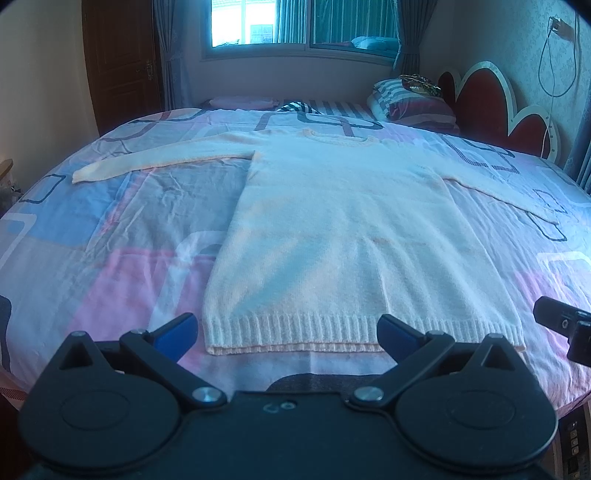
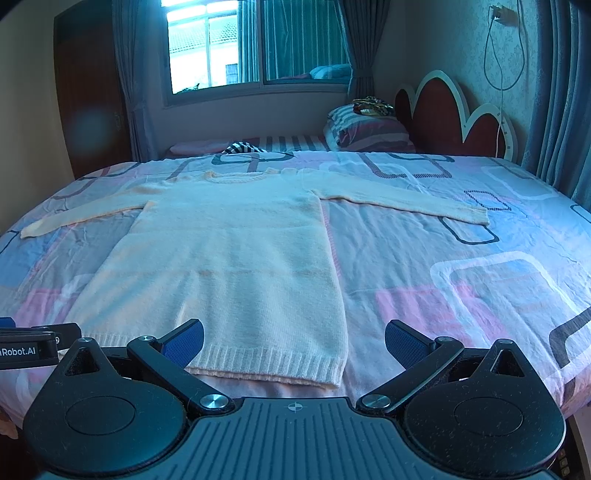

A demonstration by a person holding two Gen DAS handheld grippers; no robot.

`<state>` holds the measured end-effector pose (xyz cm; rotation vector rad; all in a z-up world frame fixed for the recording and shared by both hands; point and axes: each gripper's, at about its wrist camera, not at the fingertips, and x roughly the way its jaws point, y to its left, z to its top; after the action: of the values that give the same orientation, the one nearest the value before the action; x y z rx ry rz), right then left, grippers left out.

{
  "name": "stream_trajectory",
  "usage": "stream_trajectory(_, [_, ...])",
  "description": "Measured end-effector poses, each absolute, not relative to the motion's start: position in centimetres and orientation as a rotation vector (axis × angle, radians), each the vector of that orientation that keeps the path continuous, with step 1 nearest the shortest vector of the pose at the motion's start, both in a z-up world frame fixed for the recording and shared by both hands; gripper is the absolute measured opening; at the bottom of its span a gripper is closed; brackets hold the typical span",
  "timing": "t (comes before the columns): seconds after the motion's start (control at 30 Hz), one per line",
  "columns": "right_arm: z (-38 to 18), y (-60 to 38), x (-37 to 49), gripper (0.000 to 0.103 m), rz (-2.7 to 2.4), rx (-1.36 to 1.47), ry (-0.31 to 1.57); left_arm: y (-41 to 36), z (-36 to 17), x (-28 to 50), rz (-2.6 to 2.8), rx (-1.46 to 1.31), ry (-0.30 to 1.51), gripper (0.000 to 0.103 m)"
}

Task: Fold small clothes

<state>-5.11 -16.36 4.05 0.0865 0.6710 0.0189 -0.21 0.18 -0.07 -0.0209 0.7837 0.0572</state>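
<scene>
Cream knit sweater (image 1: pixel 332 221) is seen laid flat, front up, on patterned bedsheet (image 1: pixel 110 240) in the left wrist view; both sleeves are spread outward, ribbed hem (image 1: pixel 295 332) nearest the camera, neckline toward the window (image 1: pixel 303 26). Left gripper (image 1: pixel 287 330) is held just short of the hem w/ jaws spread wide, nothing grasped; blue pads (image 1: pixel 177 332) are positioned approx. either side of the hem's left half. Part of the other tool is visible at the right edge. Striped pillows (image 1: pixel 410 103) are stacked by the red headboard (image 1: pixel 480 99).

Right wrist view: right gripper (image 2: pixel 294 341) is likewise released, jaws wide apart, nothing gripped. Sweater's right hem corner (image 2: pixel 328 373) is located between the fingers, closer to the left one. Sweater body is offset left of ctr. Right sleeve (image 2: pixel 406 203) is extended across the sheet toward the headboard side.
</scene>
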Motion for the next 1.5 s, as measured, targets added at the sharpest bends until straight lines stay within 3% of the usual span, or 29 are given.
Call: stream_trajectory(1.5, [4.1, -16.9, -2.2, 0.103, 0.000, 0.084, 0.665, 1.0, -0.5, 2.3, 0.043, -0.047, 0.806, 0.103])
